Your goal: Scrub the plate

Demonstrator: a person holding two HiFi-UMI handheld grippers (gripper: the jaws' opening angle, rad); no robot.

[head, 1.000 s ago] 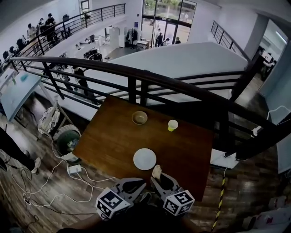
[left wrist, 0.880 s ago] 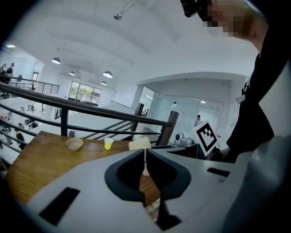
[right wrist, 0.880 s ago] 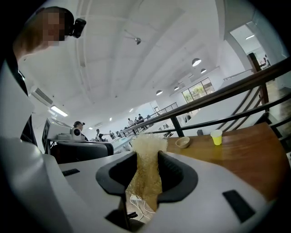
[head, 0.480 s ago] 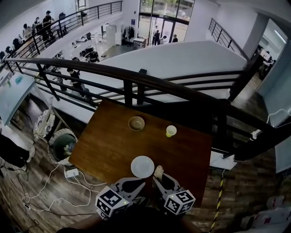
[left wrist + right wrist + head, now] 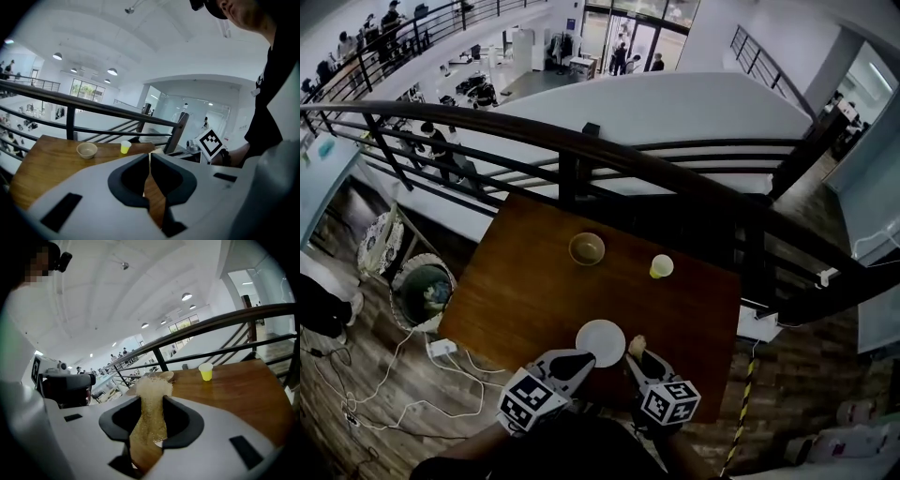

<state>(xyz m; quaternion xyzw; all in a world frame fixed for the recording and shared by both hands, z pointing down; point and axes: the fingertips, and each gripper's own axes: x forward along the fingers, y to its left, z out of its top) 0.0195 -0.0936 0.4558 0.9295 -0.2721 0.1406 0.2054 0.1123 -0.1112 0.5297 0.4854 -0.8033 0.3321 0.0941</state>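
As the right gripper (image 5: pixel 152 402) pinches a coarse tan scrub pad (image 5: pixel 152 386) beside the round white plate (image 5: pixel 600 342), the left gripper (image 5: pixel 150 163) sits closed, empty.

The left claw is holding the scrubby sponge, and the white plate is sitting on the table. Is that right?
Not quite. It is the right claw that holds the sponge, as the right gripper view shows. The left claw is shut with nothing in it. The white plate does sit on the table.

Bright ceiling lamps, fisheye distortion, dark vignetted corners
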